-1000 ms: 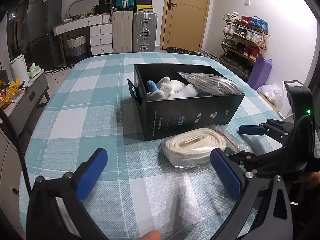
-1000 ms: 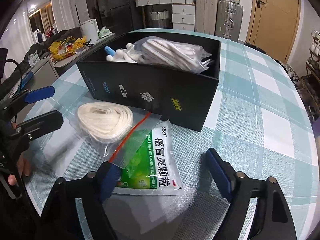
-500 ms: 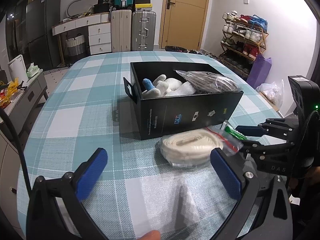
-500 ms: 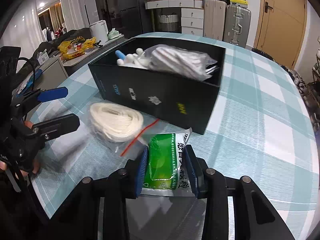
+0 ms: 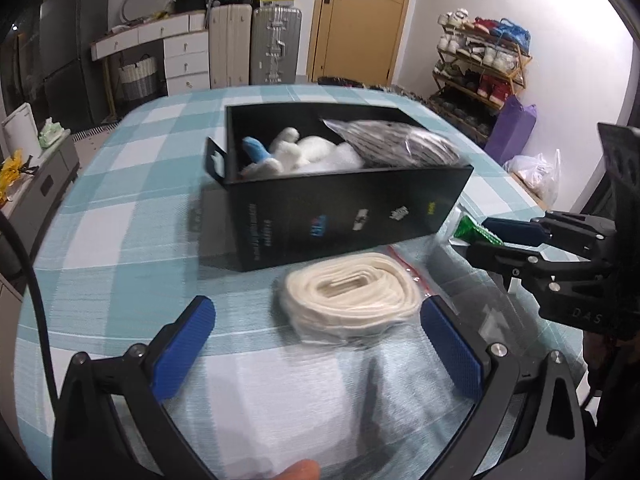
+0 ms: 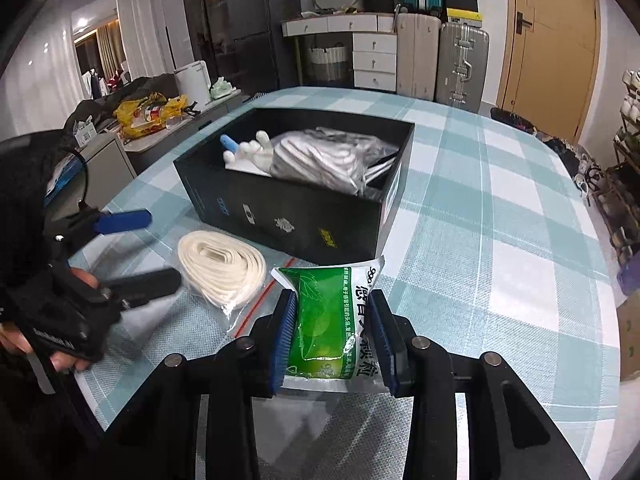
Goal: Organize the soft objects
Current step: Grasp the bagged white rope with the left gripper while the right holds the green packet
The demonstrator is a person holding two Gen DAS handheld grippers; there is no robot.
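Jaws on the right gripper (image 6: pixel 332 334) are drawn in tight against both sides of the green medicine sachet (image 6: pixel 334 316), which stands upright between the blue pads and looks lifted clear of the worktop (image 6: pixel 500 248), its printed top corner leaning toward the black box (image 6: pixel 304 220). That grip on the lower half likely keeps the limp packet from folding over while it travels, and it leaves the top free to drop into the box first. The box sits just beyond, open at the top, already holding a white plush toy (image 6: pixel 256 154) and a bagged grey striped bundle (image 6: pixel 328 158), so it appears to be the collecting place for the soft things. On the left gripper (image 5: pixel 320 348) the jaws stand wide apart and grasp nothing; they point at the coil of cream webbing (image 5: pixel 352 292) in its clear zip bag, which lies flat on the worktop just in front of the box and near the right fingertip. Wide spacing suits that broad, squashy coil, which seems to be the next thing to go in. From the left wrist view the sachet shows only as a green corner beside the box's end wall.
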